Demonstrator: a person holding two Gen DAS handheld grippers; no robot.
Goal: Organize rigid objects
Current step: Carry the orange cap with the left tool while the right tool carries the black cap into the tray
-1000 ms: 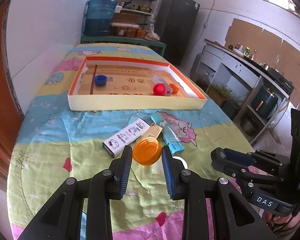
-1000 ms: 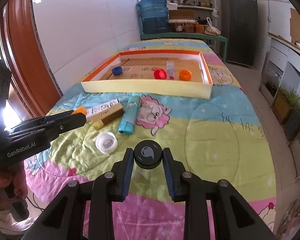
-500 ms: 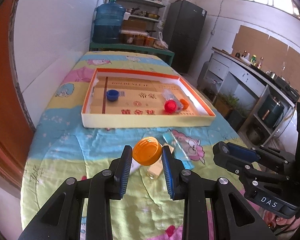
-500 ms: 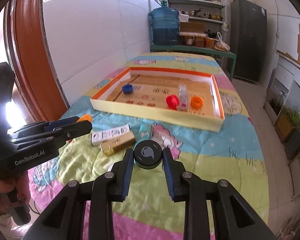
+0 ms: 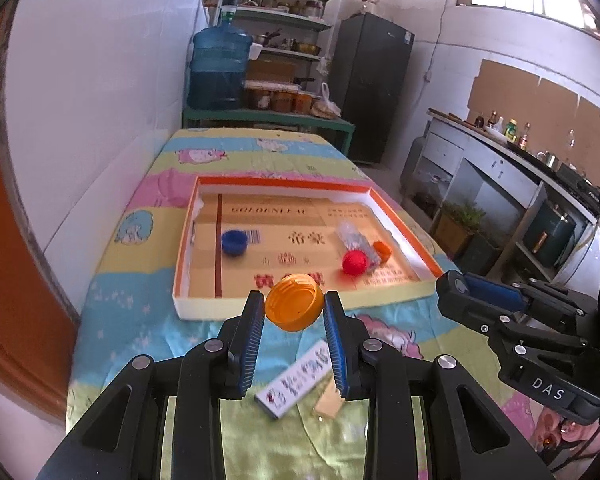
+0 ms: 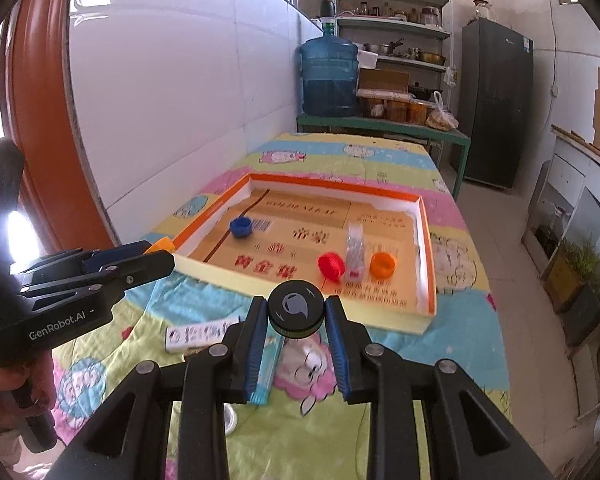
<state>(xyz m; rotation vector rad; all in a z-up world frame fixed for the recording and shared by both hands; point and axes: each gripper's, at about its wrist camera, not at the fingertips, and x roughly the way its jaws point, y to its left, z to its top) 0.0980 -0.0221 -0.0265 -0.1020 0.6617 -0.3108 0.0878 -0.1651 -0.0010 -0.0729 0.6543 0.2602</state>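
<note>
Left gripper [image 5: 294, 312]: pads pinched an orange cap [image 5: 294, 302], held in the air just short of the near wall of the shallow box [image 5: 300, 300]
Right gripper [image 6: 296, 314]: pads clamped on a black ribbed cap [image 6: 296, 314], also raised in front of the box's near wall, to the right of the other tool
Shallow box: yellow walls, orange rim, printed cardboard floor, lay on a cartoon-print quilt [image 5: 140, 320]
Inside the box: a blue cap [image 5: 234, 241] sat toward the left; a red cap [image 5: 355, 263], a clear plastic case [image 6: 355, 254] and a small orange cap [image 6: 383, 264] were grouped toward the right, the case between the two caps
Outside the box: a white printed packet [image 5: 296, 378], a gold packet [image 5: 329, 400] and a light-blue packet [image 6: 268, 364] lay on the quilt on the near side of the box, under the raised tools
Beyond the box: a blue water jug [image 5: 219, 68] stood on a green bench at the far end
</note>
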